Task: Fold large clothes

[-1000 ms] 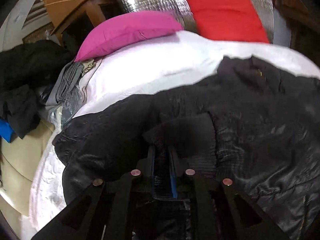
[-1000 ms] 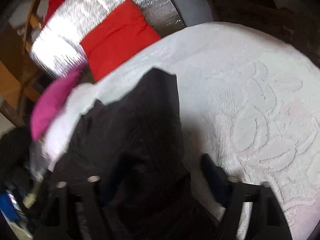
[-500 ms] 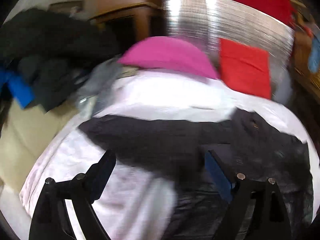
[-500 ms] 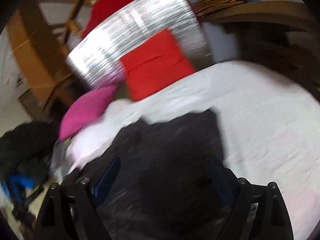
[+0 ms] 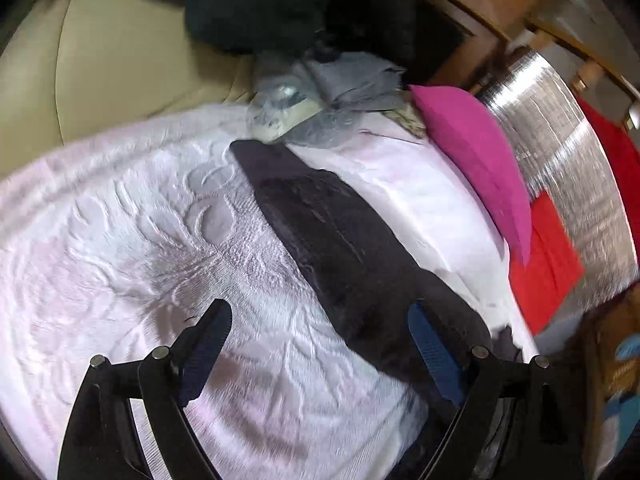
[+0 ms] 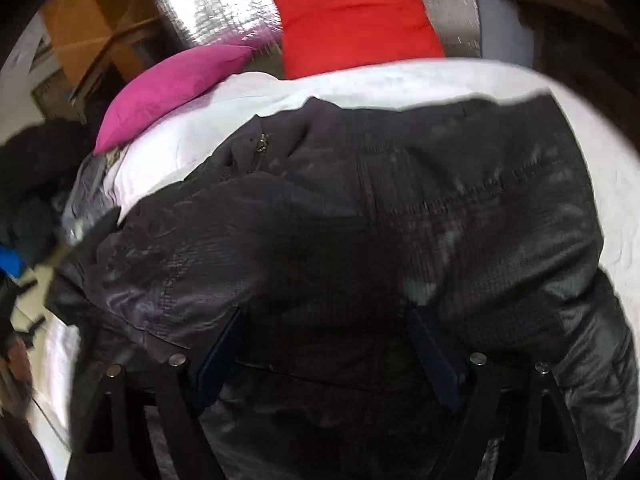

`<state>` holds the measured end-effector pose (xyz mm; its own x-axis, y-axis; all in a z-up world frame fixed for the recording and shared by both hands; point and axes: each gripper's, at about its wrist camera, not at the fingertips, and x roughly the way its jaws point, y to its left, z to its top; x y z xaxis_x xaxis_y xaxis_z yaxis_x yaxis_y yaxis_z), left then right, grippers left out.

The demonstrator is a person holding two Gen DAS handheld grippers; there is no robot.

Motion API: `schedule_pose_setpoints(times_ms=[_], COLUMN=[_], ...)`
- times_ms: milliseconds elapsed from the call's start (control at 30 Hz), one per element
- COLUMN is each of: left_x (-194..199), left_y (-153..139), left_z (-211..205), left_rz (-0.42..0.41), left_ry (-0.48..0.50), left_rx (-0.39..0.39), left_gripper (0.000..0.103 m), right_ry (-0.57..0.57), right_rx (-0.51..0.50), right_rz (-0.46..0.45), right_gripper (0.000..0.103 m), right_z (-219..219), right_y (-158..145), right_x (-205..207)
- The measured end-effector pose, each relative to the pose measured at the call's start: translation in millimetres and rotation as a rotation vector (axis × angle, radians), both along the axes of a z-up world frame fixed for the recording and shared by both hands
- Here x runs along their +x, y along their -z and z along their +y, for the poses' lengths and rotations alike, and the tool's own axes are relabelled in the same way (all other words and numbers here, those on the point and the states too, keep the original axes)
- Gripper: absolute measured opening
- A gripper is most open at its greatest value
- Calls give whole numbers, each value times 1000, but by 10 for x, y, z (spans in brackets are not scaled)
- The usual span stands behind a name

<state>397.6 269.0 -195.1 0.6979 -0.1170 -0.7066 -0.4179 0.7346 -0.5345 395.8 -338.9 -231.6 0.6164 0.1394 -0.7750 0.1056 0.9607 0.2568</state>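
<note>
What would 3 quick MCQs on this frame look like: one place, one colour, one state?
1. Where does the jacket lie?
A. on the white bedspread
B. on a chair
C. on the floor

2. What colour is the pillow next to the red one?
A. green
B. yellow
C. pink

3. What does the left claw hold?
A. a pillow
B. nothing
C. the jacket's sleeve

Key: 1 A, white cover shows around the jacket; 2 C, pink beside red; 3 B, its fingers stand apart over the cover.
</note>
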Motion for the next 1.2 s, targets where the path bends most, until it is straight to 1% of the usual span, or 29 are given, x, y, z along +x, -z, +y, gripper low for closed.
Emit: schedule_pose_setpoints(times_ms=[33,100,167,233,333,400,433,467,500,600,667,700,733,767,867,967,1000,1067,1133,1200], left_x=[60,176,306,447,605,707,752,800,841,901,937,956,970,973,945,888,847,737,562,399], left_y=[42,115,158,217,360,476,515,547,569,608,634,632,618,603,397,-13,-192,-497,-766,-960], left_z=[32,92,138,170,240,305,326,340,349,367,380,381,374,364,239,-73,-233,-550,-924,-1330], left_rz=[3,-9,-3,-14,10,17,19,27,33,39,40,40,41,37,2,-60,-90,-146,-215,-262], left_ry=[-4,-18,-17,-3,-13,-19,-14,-6,-4,-15,-17,-19,-21,-23,-11,46,75,137,213,288], left_rx=[-25,-52,-60,-67,-80,-123,-142,-151,-146,-123,-125,-118,-105,-93,-22,91,133,188,231,285], left_gripper=[89,89,89,89,89,77,64,55,54,42,29,24,15,10,6,5,5,5,4,4], right_ry=[0,7,13,29,42,53,54,53,52,48,50,51,54,59,74,109,123,152,178,206], right_rx=[5,66,72,86,122,127,134,140,141,135,140,141,140,138,144,160,169,189,213,231], right_rz=[-6,-81,-153,-202,-216,-209,-204,-197,-192,-177,-165,-162,-162,-165,-174,-197,-203,-212,-219,-235], right_gripper=[85,85,85,85,85,85,85,85,85,85,85,85,85,85,85,85,85,85,85,85], right_z=[-4,-54,-81,-118,-167,-181,-197,-207,-220,-208,-214,-217,-222,-231,-276,-377,-420,-509,-604,-703], right_y=[-48,-213,-364,-452,-474,-445,-426,-408,-403,-364,-324,-314,-314,-318,-350,-421,-441,-468,-496,-537], right_x=[-19,-115,-193,-232,-195,-194,-193,-178,-155,-129,-111,-140,-151,-158,-176,-221,-238,-271,-303,-353])
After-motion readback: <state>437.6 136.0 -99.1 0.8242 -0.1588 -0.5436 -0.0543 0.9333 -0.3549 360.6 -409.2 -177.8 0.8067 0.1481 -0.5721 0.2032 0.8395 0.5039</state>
